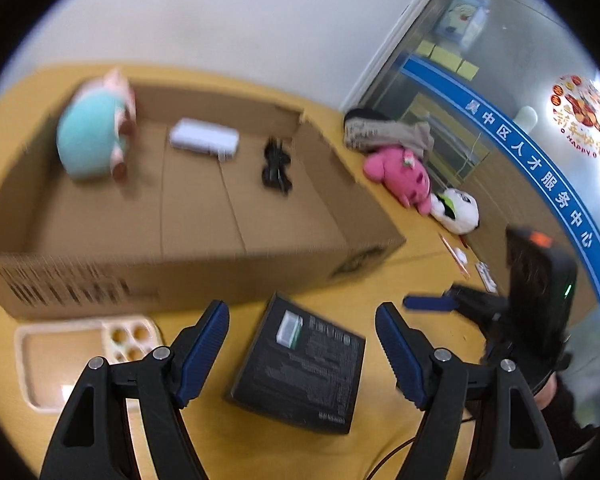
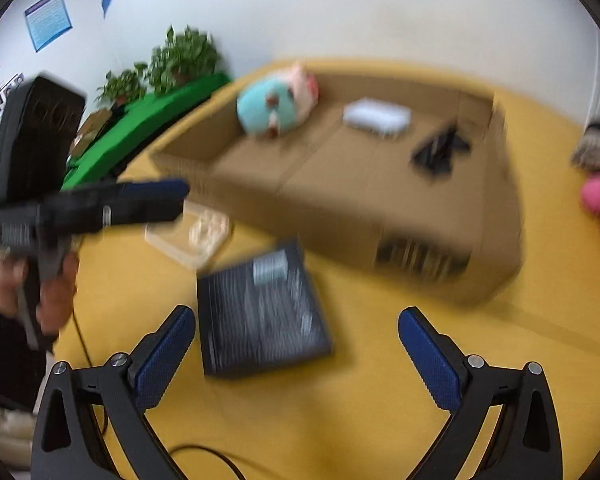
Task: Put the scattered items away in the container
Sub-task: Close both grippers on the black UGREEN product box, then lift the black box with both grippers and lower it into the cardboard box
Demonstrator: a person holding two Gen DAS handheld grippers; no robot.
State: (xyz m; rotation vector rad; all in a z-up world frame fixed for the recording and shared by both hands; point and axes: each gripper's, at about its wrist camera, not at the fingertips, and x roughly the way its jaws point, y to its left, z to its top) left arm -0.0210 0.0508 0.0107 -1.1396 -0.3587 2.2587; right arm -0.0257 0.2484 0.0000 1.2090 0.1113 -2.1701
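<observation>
Both grippers stand released and hold nothing: the left gripper (image 1: pixel 302 344) brackets the black box (image 1: pixel 300 364) from above with its jaws wide apart, and the right gripper (image 2: pixel 296 354) hangs open with the same black box (image 2: pixel 260 316) at its 11 o'clock, nearer its left finger.

Task item: the black box lies flat on the yellow table (image 1: pixel 400 276), outside the cardboard container (image 1: pixel 188 204), just beside its near wall. A beige tray (image 1: pixel 60 360) lies at 9 o'clock of the box. A pink plush (image 1: pixel 400 176) and a white plush (image 1: pixel 458 208) lie at 1 o'clock, past the container's right end. Inside the container already: a teal plush (image 1: pixel 88 140), a white device (image 1: pixel 204 140) and a black object (image 1: pixel 276 164).

Risks, as judged:
- The box looks wide and flat. A top grasp may span it only barely; off-centre pads could slip off an edge or tip the box on lift.
- Both grippers converge on one item. The right gripper (image 1: pixel 428 304) sits at 3 o'clock of the left; collision or a double grasp is possible.
- Heavy motion blur in the right wrist view suggests fast movement, which invites a misjudged closing.
- The container's near wall stands close; a low carry could strike it and shift the container.
</observation>
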